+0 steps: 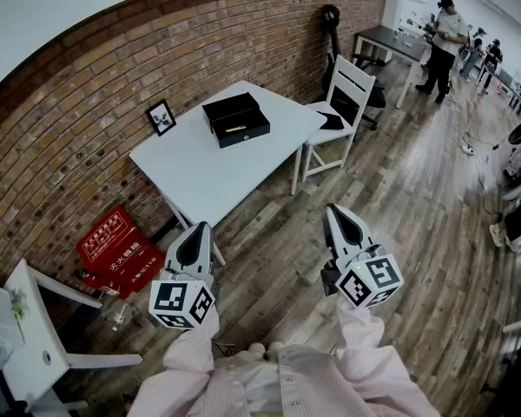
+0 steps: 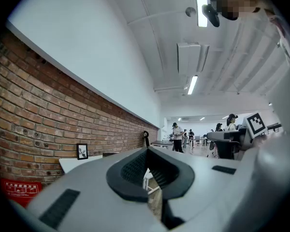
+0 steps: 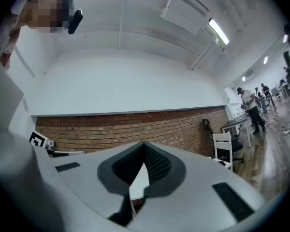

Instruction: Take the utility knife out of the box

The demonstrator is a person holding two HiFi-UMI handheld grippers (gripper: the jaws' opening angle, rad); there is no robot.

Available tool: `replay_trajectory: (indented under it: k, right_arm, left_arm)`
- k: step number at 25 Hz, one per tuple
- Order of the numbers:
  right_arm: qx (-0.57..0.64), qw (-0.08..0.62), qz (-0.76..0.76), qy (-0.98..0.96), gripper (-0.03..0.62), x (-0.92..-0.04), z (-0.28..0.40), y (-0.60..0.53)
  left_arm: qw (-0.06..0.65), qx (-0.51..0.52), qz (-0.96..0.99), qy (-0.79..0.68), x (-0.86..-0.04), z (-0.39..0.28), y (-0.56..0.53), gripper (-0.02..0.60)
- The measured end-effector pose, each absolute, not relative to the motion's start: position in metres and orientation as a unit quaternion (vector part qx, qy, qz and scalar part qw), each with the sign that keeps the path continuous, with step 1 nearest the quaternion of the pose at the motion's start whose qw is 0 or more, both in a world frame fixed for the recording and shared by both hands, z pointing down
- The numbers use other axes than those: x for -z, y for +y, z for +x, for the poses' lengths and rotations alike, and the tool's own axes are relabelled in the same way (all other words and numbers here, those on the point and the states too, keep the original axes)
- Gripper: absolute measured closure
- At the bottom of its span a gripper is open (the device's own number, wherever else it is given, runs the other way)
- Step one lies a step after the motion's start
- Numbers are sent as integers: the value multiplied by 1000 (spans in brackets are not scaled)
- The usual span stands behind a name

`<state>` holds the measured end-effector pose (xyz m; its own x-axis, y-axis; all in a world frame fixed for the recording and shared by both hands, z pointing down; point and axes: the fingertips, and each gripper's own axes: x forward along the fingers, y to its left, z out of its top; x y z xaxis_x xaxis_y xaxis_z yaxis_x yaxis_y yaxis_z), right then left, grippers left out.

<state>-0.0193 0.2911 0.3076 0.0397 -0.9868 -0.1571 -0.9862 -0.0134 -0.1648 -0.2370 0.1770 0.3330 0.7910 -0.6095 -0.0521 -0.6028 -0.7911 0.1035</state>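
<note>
A black box [image 1: 236, 120] stands with its lid raised on the white table [image 1: 200, 168], far ahead of me. Inside it lies a small yellowish thing [image 1: 235, 129], probably the utility knife. My left gripper [image 1: 195, 227] and my right gripper [image 1: 335, 208] hover over the wooden floor, well short of the table. Both point towards it, roughly level. In the left gripper view the left gripper [image 2: 147, 151] has its jaw tips together with nothing between them. The right gripper [image 3: 144, 144] is likewise shut and empty in the right gripper view.
A white chair [image 1: 343, 102] stands at the table's right end and a framed picture [image 1: 161, 116] at its far corner by the brick wall. A red crate [image 1: 117, 248] sits on the floor at left, near white furniture [image 1: 35, 337]. People [image 1: 443, 42] stand by a dark desk [image 1: 391, 42].
</note>
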Motion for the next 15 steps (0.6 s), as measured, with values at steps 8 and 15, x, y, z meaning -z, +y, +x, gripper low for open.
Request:
replay_trajectory:
  k: [8, 15]
  right_arm:
    - [26, 100, -707, 700, 591, -318, -7, 290]
    - [28, 79, -702, 707, 591, -329, 2, 295]
  left_arm:
    - [45, 42, 944, -324, -330, -226, 182, 589]
    - [46, 33, 945, -323, -338, -209, 195, 589]
